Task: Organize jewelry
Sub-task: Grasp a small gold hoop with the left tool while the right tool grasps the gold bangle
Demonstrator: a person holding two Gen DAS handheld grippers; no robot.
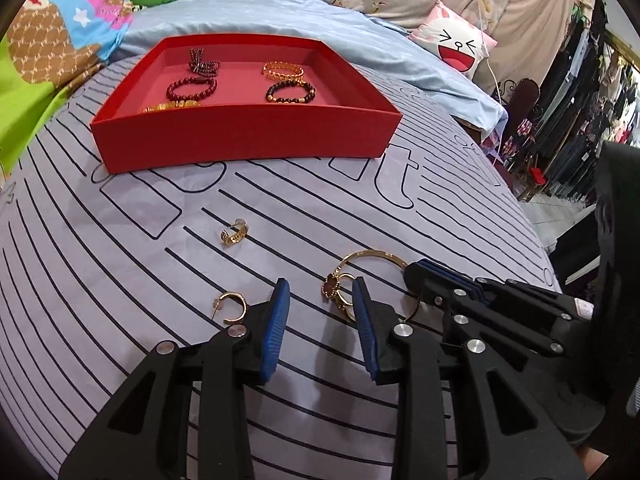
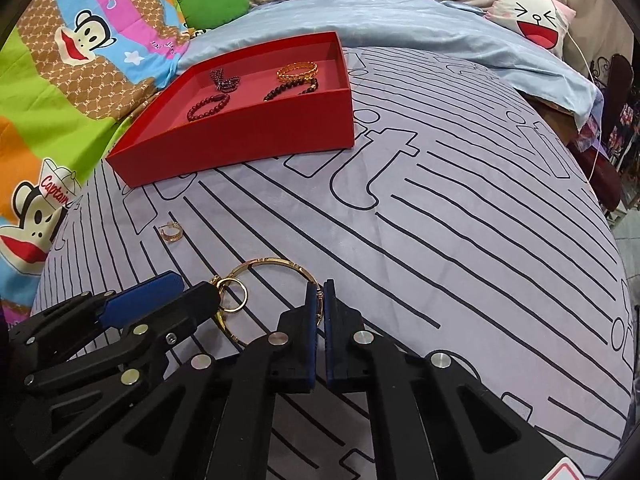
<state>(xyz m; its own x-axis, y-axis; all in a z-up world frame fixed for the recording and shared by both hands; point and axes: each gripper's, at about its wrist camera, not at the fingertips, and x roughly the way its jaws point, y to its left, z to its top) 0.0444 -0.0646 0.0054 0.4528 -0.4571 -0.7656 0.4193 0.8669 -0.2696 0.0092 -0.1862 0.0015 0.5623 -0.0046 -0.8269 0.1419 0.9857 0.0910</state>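
Note:
A thin gold bangle (image 1: 372,257) (image 2: 268,262) lies on the striped sheet, and my right gripper (image 2: 319,286) (image 1: 412,272) is shut on its rim. A gold ring with a dark red clover (image 1: 338,292) (image 2: 234,298) overlaps the bangle. My left gripper (image 1: 321,285) (image 2: 196,286) stands open over the sheet, its right fingertip right beside the ring, pads pressing on nothing. A gold hoop earring (image 1: 234,308) lies left of the left gripper. Another gold earring (image 1: 234,234) (image 2: 172,232) lies farther out. The red tray (image 1: 240,136) (image 2: 240,136) at the back holds several bracelets.
A light blue blanket (image 1: 280,20) is bunched behind the tray. A cartoon quilt (image 2: 60,100) covers the left side and a laughing-face pillow (image 1: 456,44) sits back right. The bed drops off at the right, with hanging clothes (image 1: 580,100) beyond.

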